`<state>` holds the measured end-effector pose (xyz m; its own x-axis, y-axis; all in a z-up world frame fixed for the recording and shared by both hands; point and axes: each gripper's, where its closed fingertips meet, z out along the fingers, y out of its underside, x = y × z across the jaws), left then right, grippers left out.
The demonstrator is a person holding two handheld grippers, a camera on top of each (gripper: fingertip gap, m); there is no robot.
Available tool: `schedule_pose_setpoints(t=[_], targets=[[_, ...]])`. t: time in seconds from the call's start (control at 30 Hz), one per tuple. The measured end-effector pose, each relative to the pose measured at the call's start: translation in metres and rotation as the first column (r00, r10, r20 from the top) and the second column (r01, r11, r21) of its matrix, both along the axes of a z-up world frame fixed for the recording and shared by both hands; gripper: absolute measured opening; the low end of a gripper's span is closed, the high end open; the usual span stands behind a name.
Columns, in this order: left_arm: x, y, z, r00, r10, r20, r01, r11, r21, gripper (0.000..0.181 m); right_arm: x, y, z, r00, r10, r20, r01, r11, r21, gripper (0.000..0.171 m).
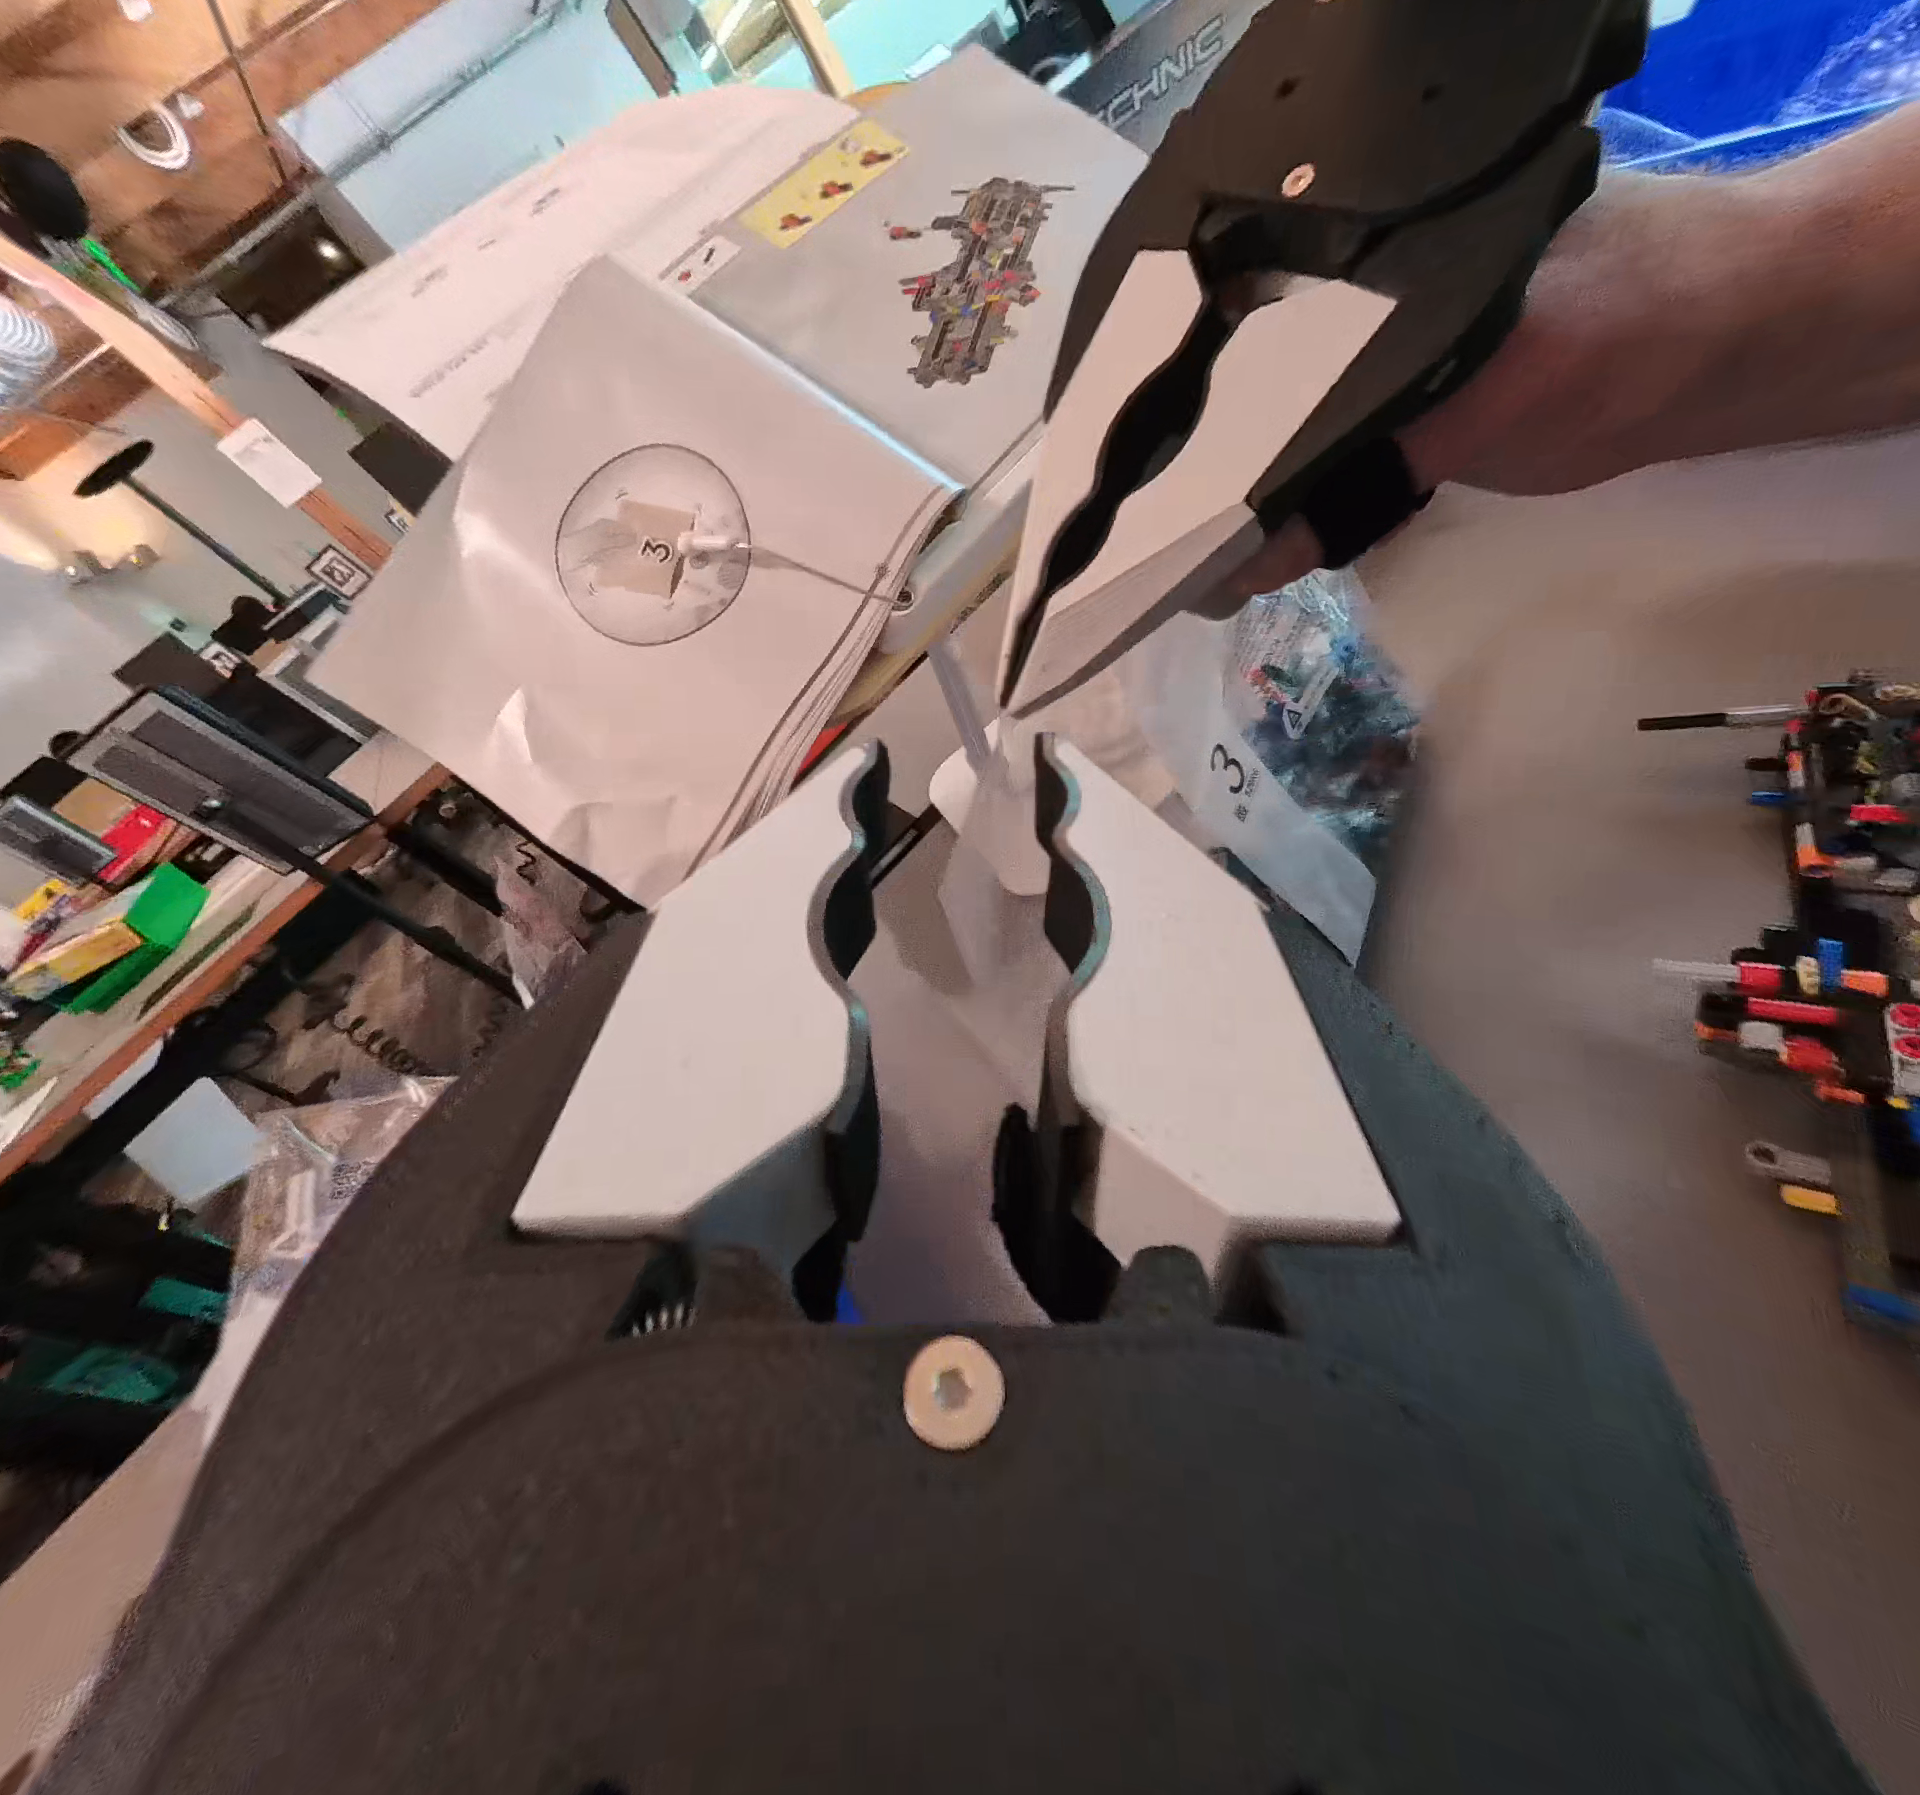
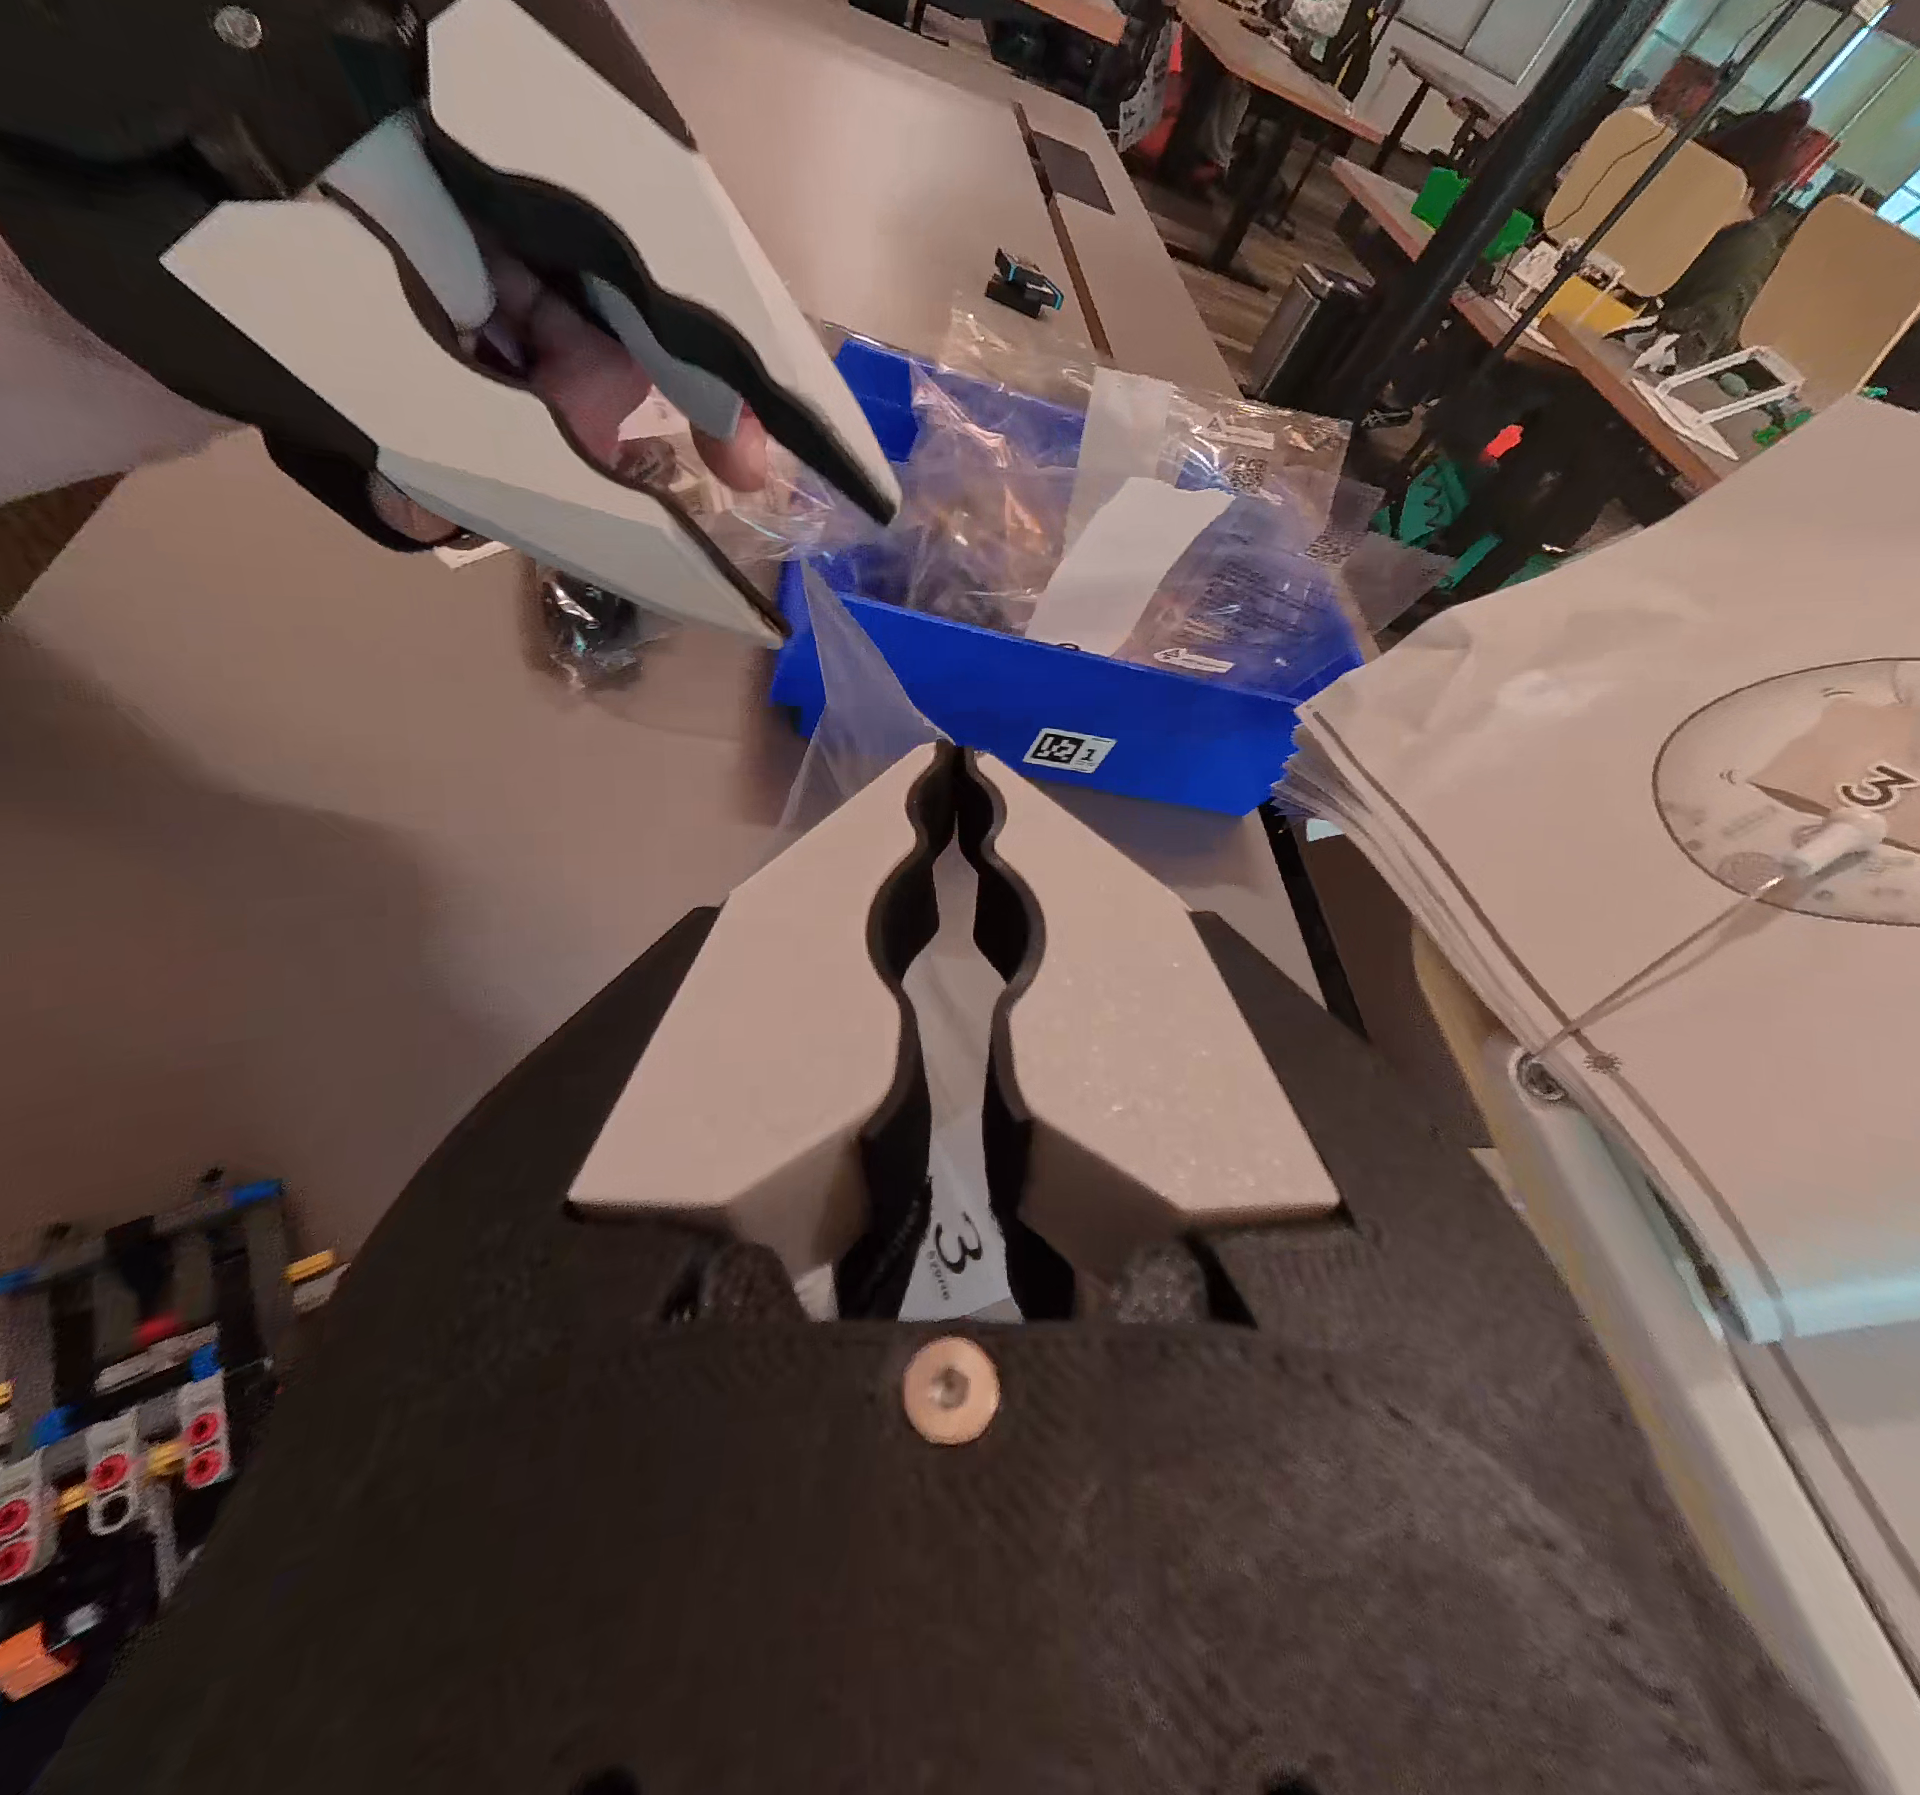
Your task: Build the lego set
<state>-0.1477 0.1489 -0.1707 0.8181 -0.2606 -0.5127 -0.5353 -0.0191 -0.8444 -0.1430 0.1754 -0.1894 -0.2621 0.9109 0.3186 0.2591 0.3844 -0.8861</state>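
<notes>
Right tongs (image 2: 956, 758) pinch a numbered, labelled parts bag (image 2: 961, 1226).

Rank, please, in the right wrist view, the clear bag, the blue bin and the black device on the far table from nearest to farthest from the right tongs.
1. Clear bag: pinched at the right tongs' tips.
2. Blue bin: just beyond, slightly right.
3. Black device: far back on the table.
</notes>
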Motion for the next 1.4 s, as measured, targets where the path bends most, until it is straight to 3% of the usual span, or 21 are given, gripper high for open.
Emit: schedule_pose_setpoints(t=[0.1, 0.23, 0.4, 0.57, 0.67, 1.03, 1.3, 1.4], targets=[[0.012, -0.007, -0.006, 0.998, -0.033, -0.062, 0.03, 0.999, -0.045, 0.027, 0.009, -0.014, -0.002, 1.0, 0.015, 0.002, -0.015, 1.0, 0.004, 0.0], [0.018, -0.007, -0.019, 0.99, -0.04, -0.136, 0.03, 0.997, -0.075, 0.0, 0.022, -0.03, -0.002, 1.0, 0.014, 0.005, -0.014, 0.999, 0.043, 0.0], [0.035, -0.022, -0.025, 0.987, -0.124, -0.101, 0.112, 0.987, -0.118, 0.0, 0.039, -0.048, -0.009, 0.999, 0.036, 0.02, -0.038, 0.994, 0.106, 0.0], [0.049, -0.036, -0.03, 0.977, -0.194, -0.084, 0.18, 0.972, -0.15, 0.0, 0.049, -0.065, -0.008, 0.999, 0.041, 0.02, -0.045, 0.942, 0.333, 0.012], [0.054, -0.042, -0.031, 0.97, -0.224, -0.098, 0.207, 0.965, -0.16, 0.0, 0.049, -0.071, -0.01, 0.998, 0.046, 0.038, -0.057, 0.904, 0.424, 0.004], [0.061, -0.05, -0.031, 0.954, -0.287, -0.086, 0.267, 0.944, -0.192, 0.0, 0.053, -0.08, -0.015, 0.986, 0.084, 0.141, -0.147, 0.836, 0.53, 0.0], [0.06, -0.05, -0.037, 0.943, -0.207, 0.261, 0.276, 0.924, -0.264, 0.0, 0.053, -0.081, -0.02, 0.992, 0.03, 0.126, -0.102, 0.783, 0.613, 0.0], [0.053, -0.042, -0.043, 0.877, -0.113, 0.467, 0.267, 0.923, -0.279, 0.0, 0.046, -0.074, -0.025, 0.992, -0.024, 0.128, -0.071, 0.722, 0.688, 0.0]])
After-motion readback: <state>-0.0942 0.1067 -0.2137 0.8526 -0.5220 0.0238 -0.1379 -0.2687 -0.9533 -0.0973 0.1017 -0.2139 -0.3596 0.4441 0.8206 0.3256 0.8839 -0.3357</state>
